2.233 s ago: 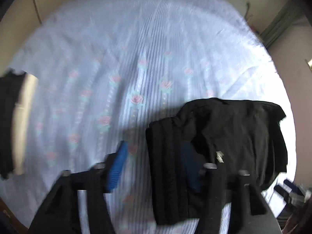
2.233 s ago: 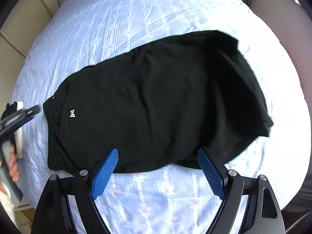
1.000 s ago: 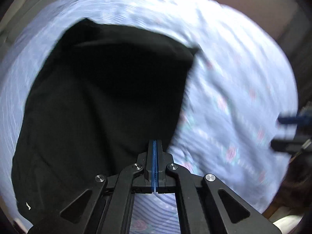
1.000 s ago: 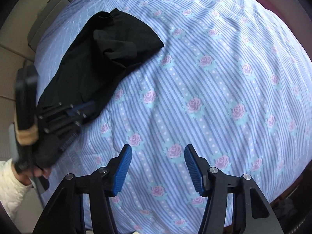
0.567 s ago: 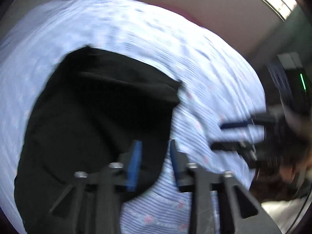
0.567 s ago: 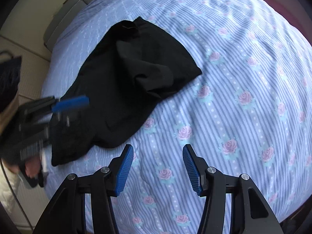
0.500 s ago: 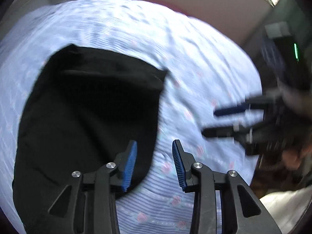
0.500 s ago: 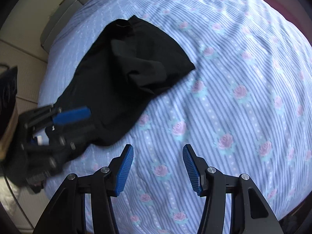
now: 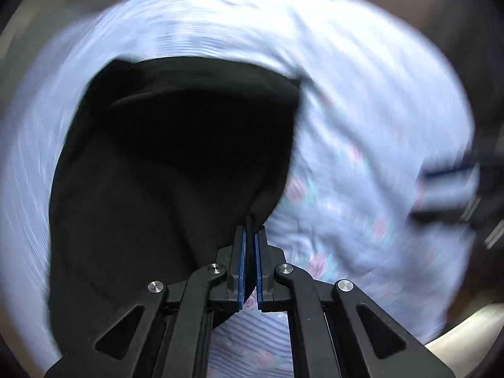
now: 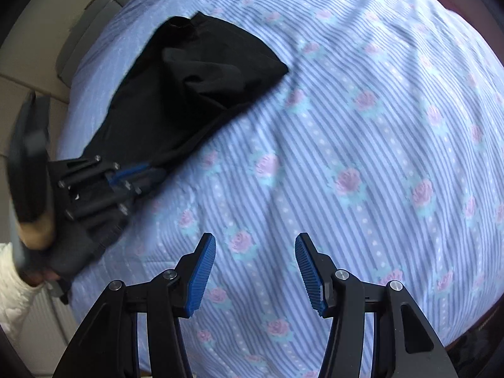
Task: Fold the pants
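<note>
Now left gripper (image 9: 249, 236) pinching black pants (image 9: 163, 163) edge, right gripper (image 10: 255, 267) apart

Free room: the striped, rose-printed bedspread (image 10: 362, 145) lies bare ahead of and to the right of the right tool (image 10: 255, 271), whose jaws stand apart over it with nothing between them. Obstacles: the black pants (image 10: 195, 85) cover the bed's far left part, and the left tool (image 10: 138, 173), pinched on their near edge, blocks passage just beside them. Beyond the bedspread's left edge a beige padded wall (image 10: 28, 72) closes that side.
</note>
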### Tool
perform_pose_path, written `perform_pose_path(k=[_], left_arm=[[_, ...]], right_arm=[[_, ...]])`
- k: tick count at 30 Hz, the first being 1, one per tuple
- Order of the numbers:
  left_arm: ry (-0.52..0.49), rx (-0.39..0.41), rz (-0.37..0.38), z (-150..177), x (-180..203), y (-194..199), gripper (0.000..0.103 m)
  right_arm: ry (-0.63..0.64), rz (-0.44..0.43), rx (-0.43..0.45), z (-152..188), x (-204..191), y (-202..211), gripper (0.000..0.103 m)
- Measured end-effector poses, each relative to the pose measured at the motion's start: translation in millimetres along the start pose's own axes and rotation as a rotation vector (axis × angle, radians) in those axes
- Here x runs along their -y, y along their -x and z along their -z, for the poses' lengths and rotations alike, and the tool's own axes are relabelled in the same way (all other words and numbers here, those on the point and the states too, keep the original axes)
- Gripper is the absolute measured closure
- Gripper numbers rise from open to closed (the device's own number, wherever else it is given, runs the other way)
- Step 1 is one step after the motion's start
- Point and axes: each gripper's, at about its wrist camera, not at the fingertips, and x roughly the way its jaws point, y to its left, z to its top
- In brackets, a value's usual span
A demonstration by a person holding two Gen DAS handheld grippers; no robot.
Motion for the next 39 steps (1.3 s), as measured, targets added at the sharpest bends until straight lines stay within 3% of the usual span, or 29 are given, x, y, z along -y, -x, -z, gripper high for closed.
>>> perform_pose_path(k=[3,6,11,12,14,19,25,29,32,36,39], left_arm=[[0.207,0.018,0.092,-2.8,-55.7,13.9,0.097],[0.32,0.009,0.136,-6.7,-98.0,14.9,0.098],[0.387,-0.022,0.218,-1.4,-121.8,12.0,0.098],[0.396,-0.025,0.248,-1.5,-122.7,12.7,0.098],[0.39,-0.031,0.267,-18.4,-141.5,16.5,0.098],[0.36,-0.037,0.277,-6.2,-142.3,21.8,0.098],[0.394,-0.027,0.3,3.2,-148.8,24.1,0.098],[0.417,-0.014,0.299,2.0,-145.5,17.7,0.098],[0.445,-0.012,0.3,5.5,-150.8,21.2,0.098],[0.411,0.011,0.286,6.7,-148.6,32.7,0.099],[0.434,0.013,0.311,4.7,-151.4,32.8,0.099]], right_arm=[[0.058,-0.058,0.031,-13.0,-14.3,3.1,0.049],[0.134,-0.132,0.044,-33.1,-35.3,1.4,0.049],[0.307,-0.283,0.033,-62.7,-86.5,-8.2,0.049],[0.331,-0.318,0.018,-67.0,-94.8,-12.0,0.054],[0.385,-0.37,-0.018,-77.4,-112.0,-21.3,0.055],[0.475,-0.345,-0.019,-94.3,-136.9,-41.4,0.057],[0.543,-0.304,-0.136,-110.2,-152.0,-80.4,0.057],[0.562,-0.298,-0.133,-114.9,-161.1,-79.8,0.056],[0.561,-0.323,-0.185,-119.5,-159.0,-80.5,0.056],[0.712,-0.265,-0.152,-120.9,-169.7,-73.3,0.055],[0.745,-0.291,-0.252,-126.4,-178.7,-90.0,0.055]])
